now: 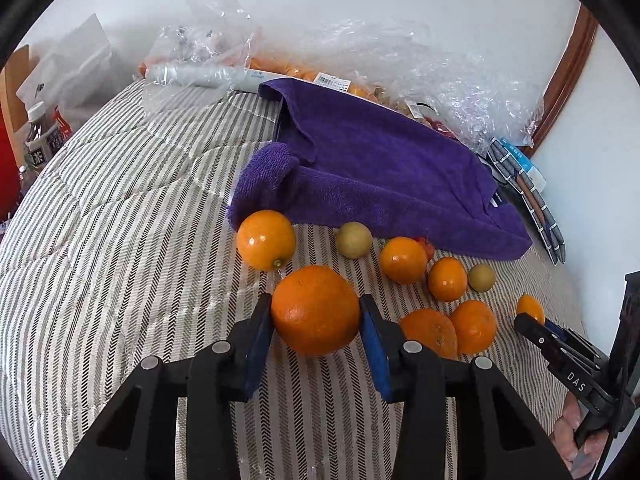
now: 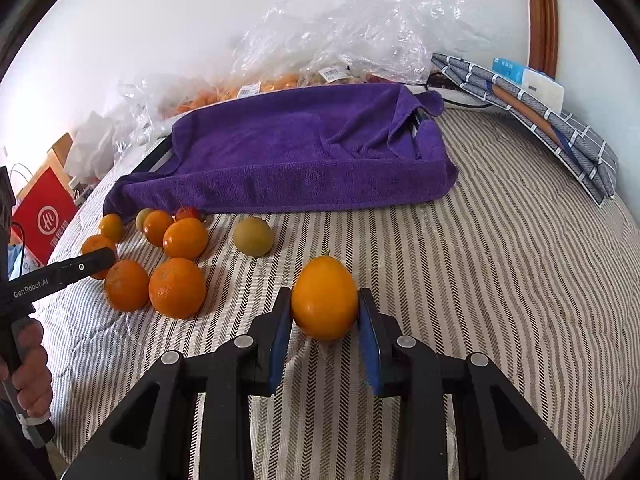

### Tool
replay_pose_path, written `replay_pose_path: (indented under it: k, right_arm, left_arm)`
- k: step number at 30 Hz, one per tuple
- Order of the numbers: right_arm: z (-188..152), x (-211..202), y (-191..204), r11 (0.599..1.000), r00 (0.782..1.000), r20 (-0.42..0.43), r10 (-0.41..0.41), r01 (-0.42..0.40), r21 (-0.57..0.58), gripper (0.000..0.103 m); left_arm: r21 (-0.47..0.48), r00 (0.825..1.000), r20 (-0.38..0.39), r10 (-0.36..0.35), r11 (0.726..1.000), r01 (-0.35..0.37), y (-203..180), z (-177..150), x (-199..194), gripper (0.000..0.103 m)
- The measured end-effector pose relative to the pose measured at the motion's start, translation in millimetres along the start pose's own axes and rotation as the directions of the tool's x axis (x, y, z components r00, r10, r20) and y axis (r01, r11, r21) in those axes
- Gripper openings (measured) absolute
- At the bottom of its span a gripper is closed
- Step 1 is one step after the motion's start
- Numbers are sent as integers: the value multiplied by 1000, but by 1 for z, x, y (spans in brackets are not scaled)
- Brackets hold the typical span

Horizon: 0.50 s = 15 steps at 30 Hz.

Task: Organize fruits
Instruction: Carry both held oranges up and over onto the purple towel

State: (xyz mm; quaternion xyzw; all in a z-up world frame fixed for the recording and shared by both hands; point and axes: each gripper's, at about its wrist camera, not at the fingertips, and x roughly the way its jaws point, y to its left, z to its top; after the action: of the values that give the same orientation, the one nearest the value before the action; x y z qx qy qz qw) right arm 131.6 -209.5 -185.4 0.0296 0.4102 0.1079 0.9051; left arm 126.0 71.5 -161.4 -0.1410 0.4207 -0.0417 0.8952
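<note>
Oval orange (image 2: pixel 325 298) upright (long axis vertical), clamped in right tool (image 2: pixel 325 312), left tool (image 1: pixel 317 312) clamping round orange (image 1: pixel 316 310).

A big round orange (image 1: pixel 316 310) sits on the striped bedspread, its dimpled skin pressed on both sides by blue pads. A smooth, egg-shaped orange fruit (image 2: pixel 325 298) stands apart from the rest, also pinched at its sides. Between them lies a loose cluster of smaller oranges (image 2: pixel 177 287), with two dull yellow-green fruits (image 2: pixel 253 236) near the purple towel's edge.
</note>
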Motion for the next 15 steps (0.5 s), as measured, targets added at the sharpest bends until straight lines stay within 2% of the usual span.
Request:
replay_pose_path:
  k: [9, 15]
  right_arm:
    - [5, -35, 4, 1000, 998, 60, -26, 27, -10, 32]
    - [23, -48, 2, 999, 996, 82, -35, 35, 12, 32]
  left_arm:
    - [-10, 999, 48, 3, 1000, -2, -1, 6, -26, 40]
    - [-32, 998, 68, 15, 999, -13, -4, 27, -42, 40]
